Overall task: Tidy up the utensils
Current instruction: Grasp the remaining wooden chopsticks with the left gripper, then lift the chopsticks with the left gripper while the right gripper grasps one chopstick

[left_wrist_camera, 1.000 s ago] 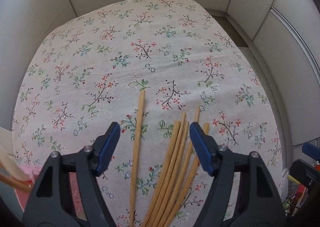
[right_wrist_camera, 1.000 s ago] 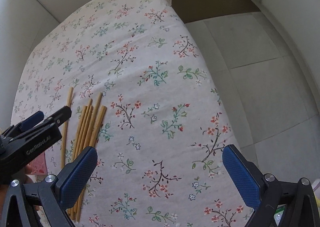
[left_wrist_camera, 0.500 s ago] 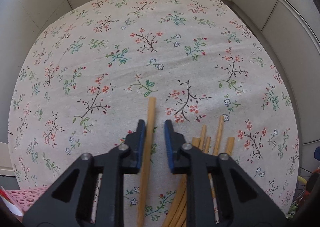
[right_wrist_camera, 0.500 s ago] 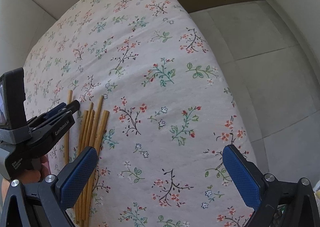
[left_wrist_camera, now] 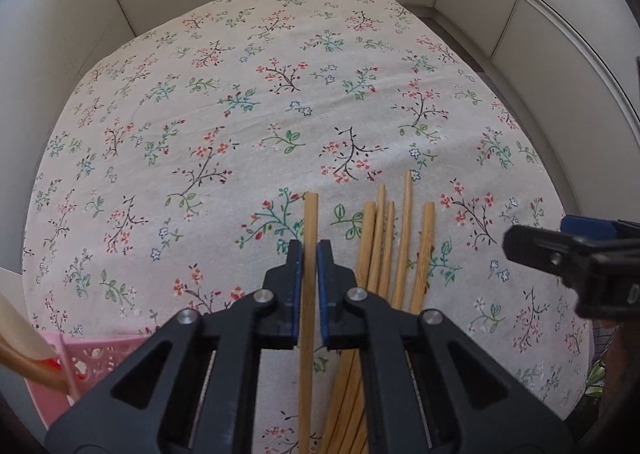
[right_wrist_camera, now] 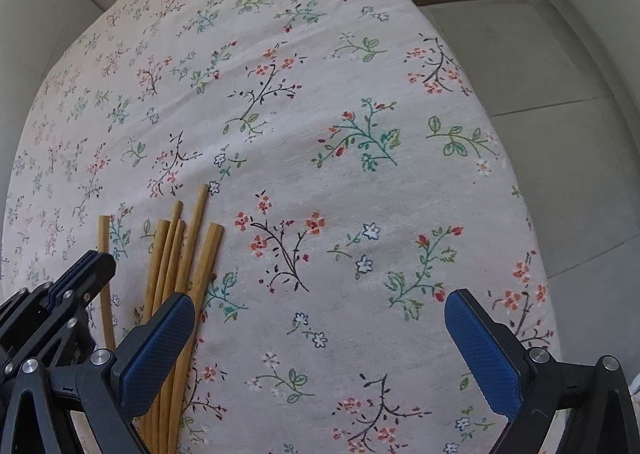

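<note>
Tablecloth (left_wrist_camera: 248, 101) of pale fabric, printed with small red and green flower sprigs, covers the whole table and is our landmark. On its near part we see a loose bundle of 5 light wooden chopsticks (left_wrist_camera: 400, 238) lying side by side, their far ends fanned slightly apart and uneven. Just beside that bundle, on its left in the left wrist view, lies 1 single wooden chopstick (left_wrist_camera: 311, 221), parallel to the others but apart from them.

Our left gripper (left_wrist_camera: 309, 254), black with blue pads, has its jaws drawn together onto this single chopstick, the pads pressing its sides while its far end juts out beyond them over the cloth.

Our right gripper (right_wrist_camera: 320, 334), of the same build, hangs over the cloth to the right of the bundle with its jaws spread wide and nothing between them; its left pad overlaps the bundle in the right wrist view.

At the cloth's near left edge we see a corner of a pink perforated plastic basket (left_wrist_camera: 100, 354).
</note>
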Demonstrator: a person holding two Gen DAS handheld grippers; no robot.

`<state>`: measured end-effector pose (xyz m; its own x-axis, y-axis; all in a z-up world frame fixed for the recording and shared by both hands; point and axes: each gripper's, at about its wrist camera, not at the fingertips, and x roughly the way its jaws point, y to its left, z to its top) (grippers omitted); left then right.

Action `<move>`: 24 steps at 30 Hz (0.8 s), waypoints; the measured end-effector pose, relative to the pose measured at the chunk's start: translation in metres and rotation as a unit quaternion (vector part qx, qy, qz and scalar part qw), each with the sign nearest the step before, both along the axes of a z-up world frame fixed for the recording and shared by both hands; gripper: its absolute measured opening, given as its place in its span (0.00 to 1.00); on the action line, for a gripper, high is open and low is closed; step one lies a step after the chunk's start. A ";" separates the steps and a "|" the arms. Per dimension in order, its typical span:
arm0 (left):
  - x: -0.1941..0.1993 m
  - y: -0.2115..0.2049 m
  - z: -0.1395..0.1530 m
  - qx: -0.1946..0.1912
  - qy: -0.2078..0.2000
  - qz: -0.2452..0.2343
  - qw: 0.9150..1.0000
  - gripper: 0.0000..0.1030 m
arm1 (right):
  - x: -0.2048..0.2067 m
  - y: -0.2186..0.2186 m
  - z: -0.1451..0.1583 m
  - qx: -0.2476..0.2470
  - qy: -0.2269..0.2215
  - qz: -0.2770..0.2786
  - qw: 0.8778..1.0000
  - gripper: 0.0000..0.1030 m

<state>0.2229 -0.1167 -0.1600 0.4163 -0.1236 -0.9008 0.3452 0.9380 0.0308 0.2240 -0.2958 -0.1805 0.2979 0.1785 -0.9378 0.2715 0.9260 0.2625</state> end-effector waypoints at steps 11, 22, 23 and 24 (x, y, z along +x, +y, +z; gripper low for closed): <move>-0.033 0.009 0.016 -0.025 -0.008 -0.024 0.999 0.08 | 0.021 0.029 -0.018 0.021 0.001 0.036 0.999 0.44; -0.059 0.020 0.025 -0.036 -0.013 -0.031 0.999 0.08 | 0.027 0.065 -0.019 -0.005 -0.014 0.080 0.997 0.14; -0.061 0.022 0.026 -0.037 -0.013 -0.032 0.999 0.08 | 0.026 0.064 -0.019 -0.002 -0.011 0.087 0.996 0.08; -0.063 0.023 0.026 -0.037 -0.013 -0.031 0.999 0.08 | 0.025 0.065 -0.019 -0.005 -0.006 0.095 0.995 0.07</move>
<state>0.1595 -0.0936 -0.1341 0.4281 -0.2151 -0.8778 0.4030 0.9148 -0.0277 0.2488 -0.2311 -0.1999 0.2716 0.2240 -0.9360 0.0886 0.9626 0.2560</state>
